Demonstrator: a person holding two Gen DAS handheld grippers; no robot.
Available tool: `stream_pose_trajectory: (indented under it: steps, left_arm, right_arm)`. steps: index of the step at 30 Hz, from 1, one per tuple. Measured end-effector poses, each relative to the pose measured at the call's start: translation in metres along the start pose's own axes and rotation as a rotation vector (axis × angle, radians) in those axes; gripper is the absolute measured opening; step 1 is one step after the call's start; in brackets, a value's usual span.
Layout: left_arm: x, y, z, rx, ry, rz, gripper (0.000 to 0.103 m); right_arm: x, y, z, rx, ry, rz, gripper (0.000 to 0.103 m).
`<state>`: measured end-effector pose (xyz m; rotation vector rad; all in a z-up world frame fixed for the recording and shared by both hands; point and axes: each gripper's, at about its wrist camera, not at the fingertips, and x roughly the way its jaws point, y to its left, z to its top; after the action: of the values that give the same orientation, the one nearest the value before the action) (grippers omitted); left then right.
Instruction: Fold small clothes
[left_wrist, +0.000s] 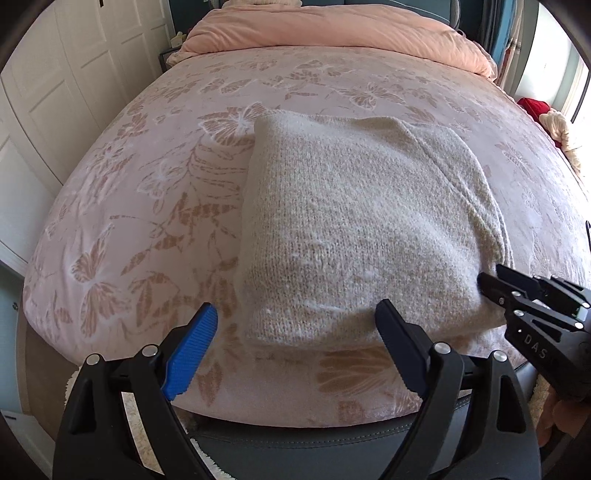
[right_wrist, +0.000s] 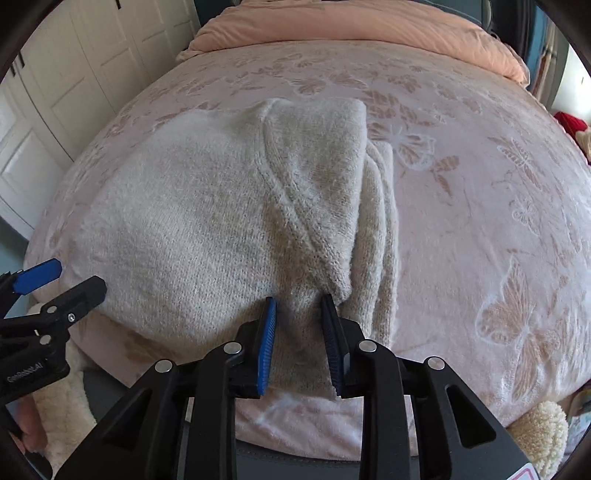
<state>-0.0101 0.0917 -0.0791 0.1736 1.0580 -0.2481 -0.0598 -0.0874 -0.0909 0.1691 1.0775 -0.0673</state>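
A cream knitted sweater (left_wrist: 354, 221) lies folded into a thick rectangle on the pink butterfly-print bed cover (left_wrist: 140, 206). My left gripper (left_wrist: 295, 321) is open wide at the sweater's near left corner, with nothing between its fingers. My right gripper (right_wrist: 297, 306) is partly closed around a bunch of the sweater's (right_wrist: 207, 221) near edge, close to its right side, and it also shows at the right of the left wrist view (left_wrist: 491, 284). The left gripper appears at the far left of the right wrist view (right_wrist: 62, 277).
A peach duvet (left_wrist: 332, 29) is bunched at the head of the bed. White wardrobe doors (left_wrist: 55, 81) stand to the left. Red and cream items (left_wrist: 546, 118) lie at the right bed edge. A dark bed frame (left_wrist: 295, 443) runs below the grippers.
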Motion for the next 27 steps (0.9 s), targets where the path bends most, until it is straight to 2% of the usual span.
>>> stream_pose_trajectory:
  steps: [3,5,6,7,10,13,18,22,27]
  left_arm:
    - [-0.008,0.004,-0.006,-0.010,-0.022,0.024,0.085]
    - [-0.014,0.007,-0.009,-0.030,-0.042,0.031,0.085]
    - [-0.018,0.007,-0.012,-0.041,-0.055,0.034,0.085]
    - [-0.021,0.007,-0.014,-0.048,-0.065,0.038,0.085]
    - [-0.030,0.001,-0.023,-0.057,-0.107,0.074,0.090]
    - [-0.037,-0.011,-0.033,-0.047,-0.148,0.106,0.090]
    - [-0.041,-0.031,-0.047,-0.028,-0.154,0.085,0.090]
    - [-0.046,-0.039,-0.052,-0.019,-0.168,0.121,0.090]
    - [-0.051,-0.037,-0.056,-0.051,-0.168,0.126,0.090]
  right_arm:
    - [-0.036,-0.001,0.000,0.012,-0.075,0.040,0.029]
    - [-0.055,-0.005,-0.007,0.026,-0.124,0.021,0.043]
    - [-0.062,-0.009,-0.013,0.044,-0.138,0.005,0.057]
    - [-0.067,-0.012,-0.019,0.067,-0.150,-0.008,0.061]
    - [-0.071,-0.018,-0.039,0.130,-0.174,-0.040,0.066]
    - [-0.068,-0.018,-0.055,0.154,-0.178,-0.083,0.070]
    - [-0.062,-0.005,-0.070,0.091,-0.158,-0.081,0.070]
    - [-0.067,0.005,-0.076,0.058,-0.176,-0.087,0.071]
    - [-0.072,0.005,-0.078,0.055,-0.185,-0.078,0.071]
